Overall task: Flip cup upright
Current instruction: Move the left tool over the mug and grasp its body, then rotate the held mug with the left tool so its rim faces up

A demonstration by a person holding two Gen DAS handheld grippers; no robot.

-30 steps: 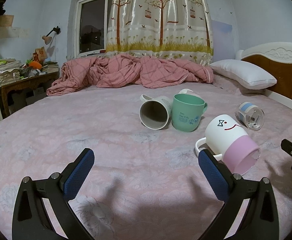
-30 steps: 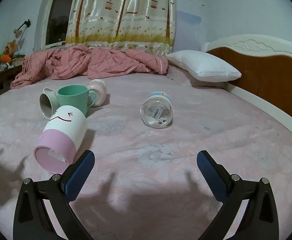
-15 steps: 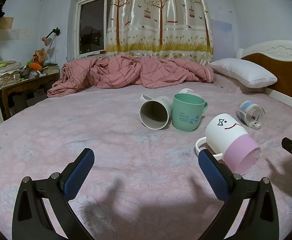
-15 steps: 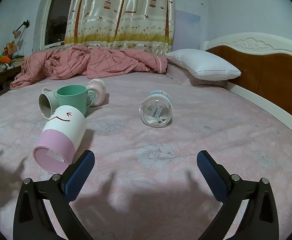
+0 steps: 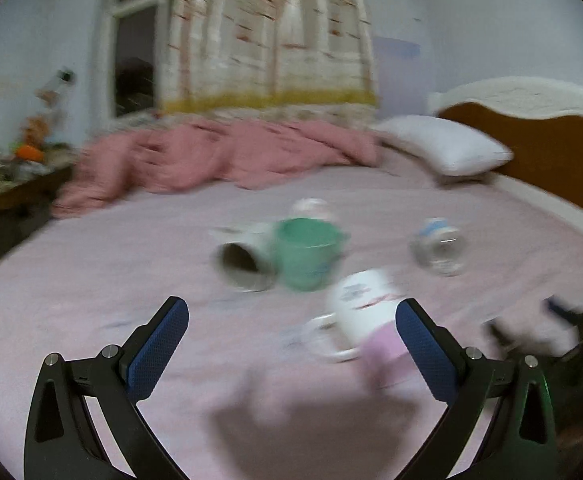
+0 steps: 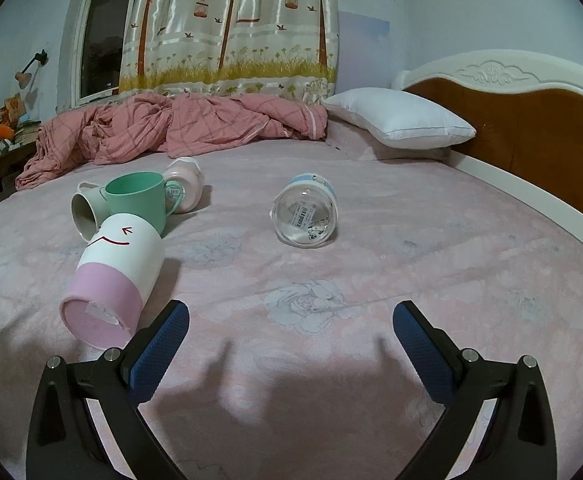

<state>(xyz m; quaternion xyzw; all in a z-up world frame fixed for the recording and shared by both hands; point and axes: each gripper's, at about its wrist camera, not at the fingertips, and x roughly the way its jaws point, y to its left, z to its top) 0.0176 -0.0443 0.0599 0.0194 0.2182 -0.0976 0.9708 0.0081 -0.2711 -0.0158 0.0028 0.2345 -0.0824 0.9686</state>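
While both grippers hang spread and empty, the left gripper (image 5: 291,336) frames the toppled smiley-face mug (image 6: 113,276); likely lining up a grasp.

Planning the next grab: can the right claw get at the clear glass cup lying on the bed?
Probably yes: the right claw is open, and only bare bedsheet lies between it and the clear glass cup.

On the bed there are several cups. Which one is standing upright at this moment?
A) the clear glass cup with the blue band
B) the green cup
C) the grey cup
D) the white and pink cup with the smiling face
B: in the right wrist view the green cup stands with its mouth up, while the white and pink cup, the clear glass cup and the grey cup all lie on their sides.
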